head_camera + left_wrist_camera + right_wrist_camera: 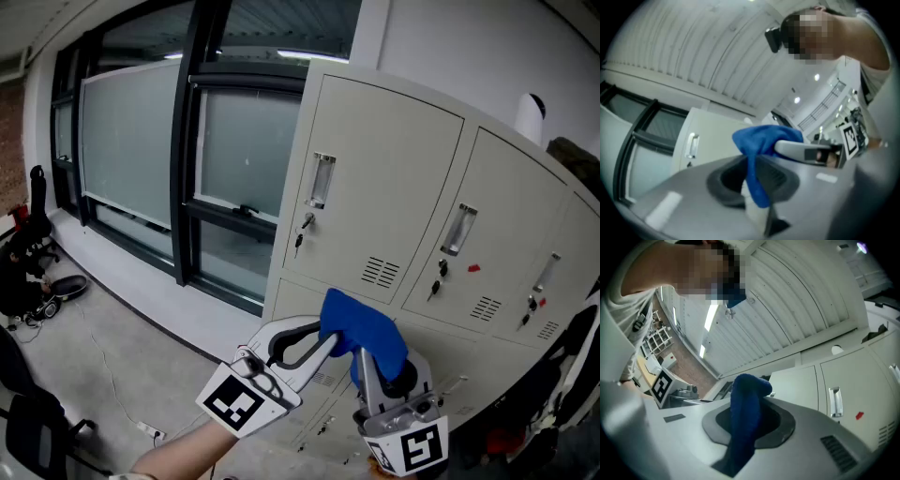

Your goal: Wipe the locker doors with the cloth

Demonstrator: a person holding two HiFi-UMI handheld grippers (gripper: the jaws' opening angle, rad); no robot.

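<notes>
Tall frosted windows (131, 141) in dark frames stand above a grey concrete floor (84, 347). A white wall (450, 47) rises behind. A strip light (708, 317) hangs under the ribbed ceiling (693, 51).

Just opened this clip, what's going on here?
A person stands in front of a bank of pale locker doors, holding a gripper in each hand. Both the left gripper and the right gripper are closed on the same blue cloth, which is bunched between them. The cloth looks to be held in the air short of the doors, so wiping does not appear to be under way.
</notes>
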